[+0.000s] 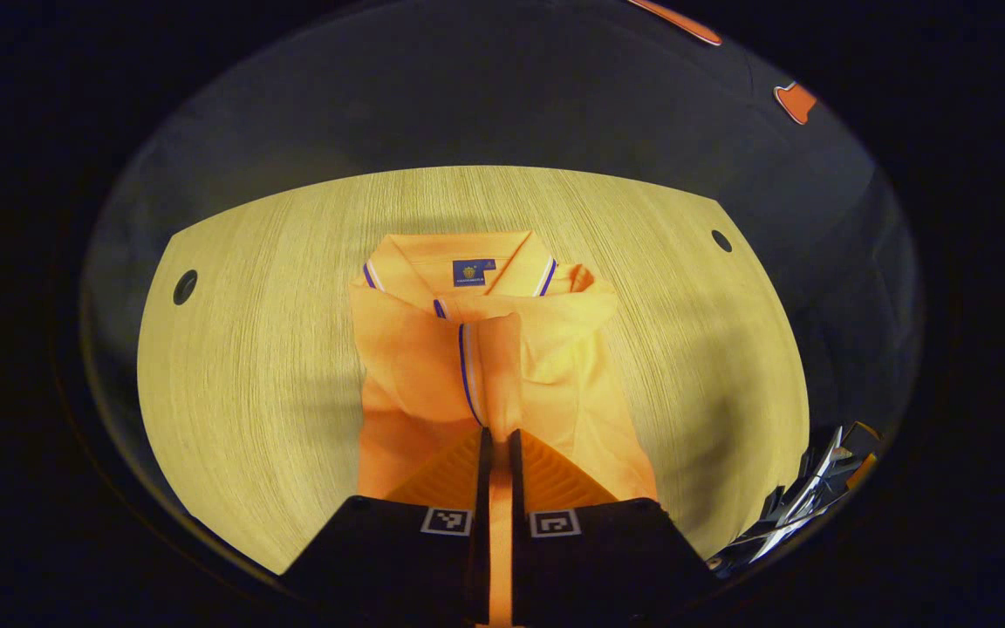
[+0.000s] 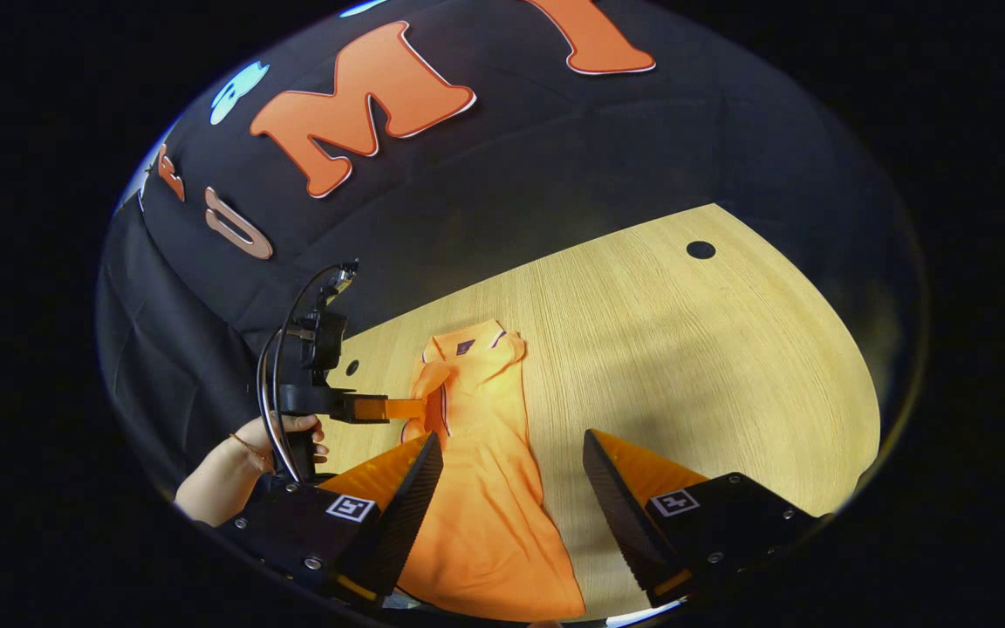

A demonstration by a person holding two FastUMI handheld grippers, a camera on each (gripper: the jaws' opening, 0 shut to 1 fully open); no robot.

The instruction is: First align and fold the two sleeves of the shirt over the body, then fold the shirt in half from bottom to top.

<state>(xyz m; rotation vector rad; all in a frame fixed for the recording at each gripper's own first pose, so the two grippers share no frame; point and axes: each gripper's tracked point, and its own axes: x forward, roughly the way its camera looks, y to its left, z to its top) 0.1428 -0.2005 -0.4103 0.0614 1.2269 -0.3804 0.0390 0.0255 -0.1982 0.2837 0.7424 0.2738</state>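
Note:
An orange polo shirt lies on the wooden table, collar at the far end and one side folded over the body. My left gripper is shut on a sleeve with a blue and white trimmed edge, held lifted over the shirt's middle. In the right gripper view the left gripper, held by a hand, pinches that sleeve from the shirt's left side. My right gripper hovers open above the lower part of the shirt, nothing between its fingers.
Round holes sit in the table near its far corners. Bare wood spreads to the right of the shirt. The black booth wall stands behind the table. Metal parts of the other gripper show at the lower right.

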